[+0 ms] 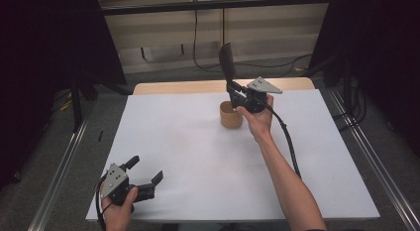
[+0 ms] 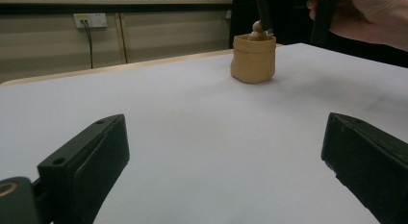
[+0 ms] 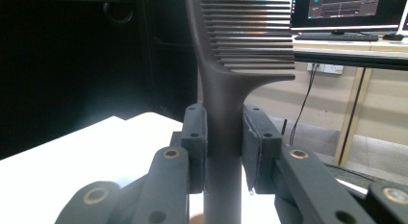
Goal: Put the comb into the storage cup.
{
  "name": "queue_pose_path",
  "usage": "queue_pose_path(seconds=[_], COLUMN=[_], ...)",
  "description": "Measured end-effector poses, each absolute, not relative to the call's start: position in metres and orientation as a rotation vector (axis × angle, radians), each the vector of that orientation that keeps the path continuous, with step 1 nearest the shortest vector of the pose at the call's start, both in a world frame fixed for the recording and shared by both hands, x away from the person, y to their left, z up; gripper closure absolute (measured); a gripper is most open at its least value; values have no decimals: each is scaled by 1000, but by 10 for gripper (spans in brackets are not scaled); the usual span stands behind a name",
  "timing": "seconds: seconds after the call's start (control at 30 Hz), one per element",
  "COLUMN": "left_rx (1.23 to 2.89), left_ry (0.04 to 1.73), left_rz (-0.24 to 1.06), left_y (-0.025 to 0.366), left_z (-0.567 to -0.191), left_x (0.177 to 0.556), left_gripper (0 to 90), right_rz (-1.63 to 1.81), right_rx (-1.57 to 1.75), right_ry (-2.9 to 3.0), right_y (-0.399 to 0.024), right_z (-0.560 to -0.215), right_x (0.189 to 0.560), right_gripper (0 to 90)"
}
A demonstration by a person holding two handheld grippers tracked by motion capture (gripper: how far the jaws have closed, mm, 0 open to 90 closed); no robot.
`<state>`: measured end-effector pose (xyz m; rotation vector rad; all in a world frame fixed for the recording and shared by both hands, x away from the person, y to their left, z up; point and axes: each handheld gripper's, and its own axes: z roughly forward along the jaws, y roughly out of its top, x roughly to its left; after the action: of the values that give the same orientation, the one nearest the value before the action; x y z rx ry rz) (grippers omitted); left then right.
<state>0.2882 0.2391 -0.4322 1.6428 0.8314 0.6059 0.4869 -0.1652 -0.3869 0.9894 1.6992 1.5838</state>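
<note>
A black comb (image 3: 240,56) stands upright above a tan paper cup (image 1: 231,115) at the far middle of the white table (image 1: 198,156), its handle clamped between the jaws of the right gripper (image 1: 236,93). The left gripper (image 1: 147,177) rests at the near left corner, jaws wide apart on nothing. A cable (image 1: 195,37) hangs down the beige wall behind. No writing is readable.

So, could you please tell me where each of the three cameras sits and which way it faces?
High view: above the person's side, facing forward and down on the table; both forearms, left gripper, right gripper.
Left gripper view: low over the table, facing the tan cup between open jaws.
Right gripper view: looks up the comb clamped in its jaws.
Shared: cup and comb.
</note>
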Motion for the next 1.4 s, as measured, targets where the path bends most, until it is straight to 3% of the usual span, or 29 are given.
queue_pose_path(seconds=[1.4], left_rx=[1646], left_ry=[832], left_rz=[603], left_y=[239], left_z=[-433], left_x=[288], left_gripper=[28], right_rz=[1515], right_rx=[1000], right_ry=[1787], right_y=[-162], right_z=[-419], right_x=[489], right_gripper=[731])
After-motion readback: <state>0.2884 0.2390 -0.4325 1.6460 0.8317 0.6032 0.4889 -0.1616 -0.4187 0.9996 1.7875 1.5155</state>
